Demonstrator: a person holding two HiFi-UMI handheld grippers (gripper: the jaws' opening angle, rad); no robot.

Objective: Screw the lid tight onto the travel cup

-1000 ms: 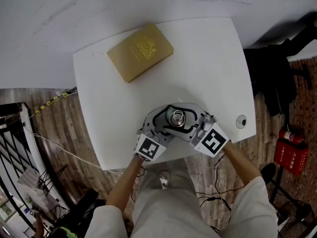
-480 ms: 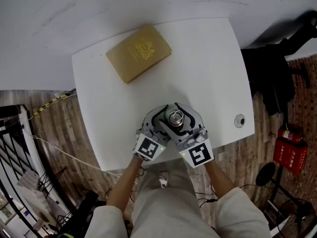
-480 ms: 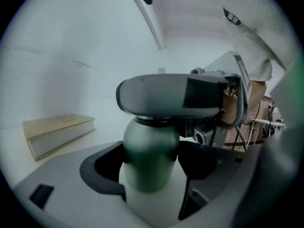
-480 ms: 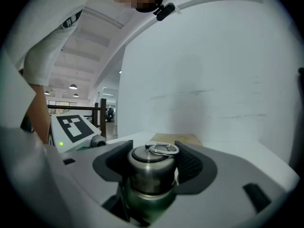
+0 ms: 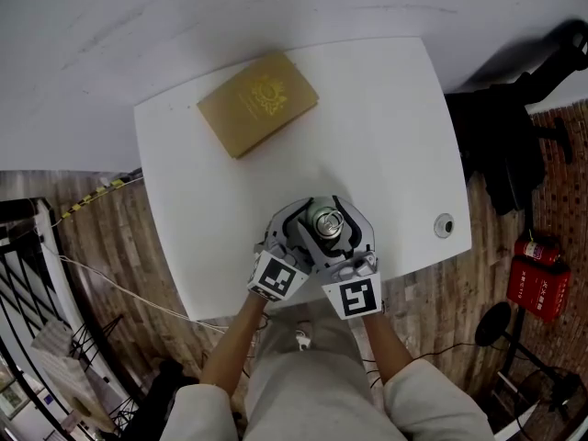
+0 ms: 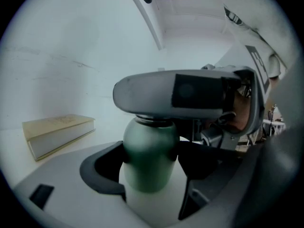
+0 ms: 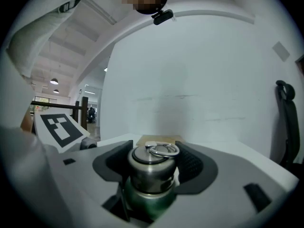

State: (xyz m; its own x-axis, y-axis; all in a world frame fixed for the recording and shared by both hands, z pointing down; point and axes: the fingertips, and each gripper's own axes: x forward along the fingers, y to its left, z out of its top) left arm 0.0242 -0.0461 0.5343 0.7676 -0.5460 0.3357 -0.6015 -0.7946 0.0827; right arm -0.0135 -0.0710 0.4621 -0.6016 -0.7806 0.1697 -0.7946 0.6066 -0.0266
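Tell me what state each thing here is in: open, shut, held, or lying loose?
Travel cup: upright, gripped round its green body.
Lid: sitting on the cup's mouth, gripped; how tight it is, I cannot tell.
Left gripper: shut on the travel cup.
Right gripper: shut on the lid.
Book: closed, lying flat on the table, untouched.

Place: a bare workroom, more lab or office than home.
Furniture: 1 white table [image 5: 184,200] set against a plain white wall [image 5: 276,7], with 1 tan book [image 5: 258,99] on it.
Floor: wood planks [image 5: 101,237] with loose cables [image 5: 119,286] trailing across them.
Safety gear: 1 red fire extinguisher [image 5: 542,278] on the floor near the table.
Edge: a black metal railing [image 5: 23,274].
Beyond: a corridor with ceiling lights [image 7: 54,81].
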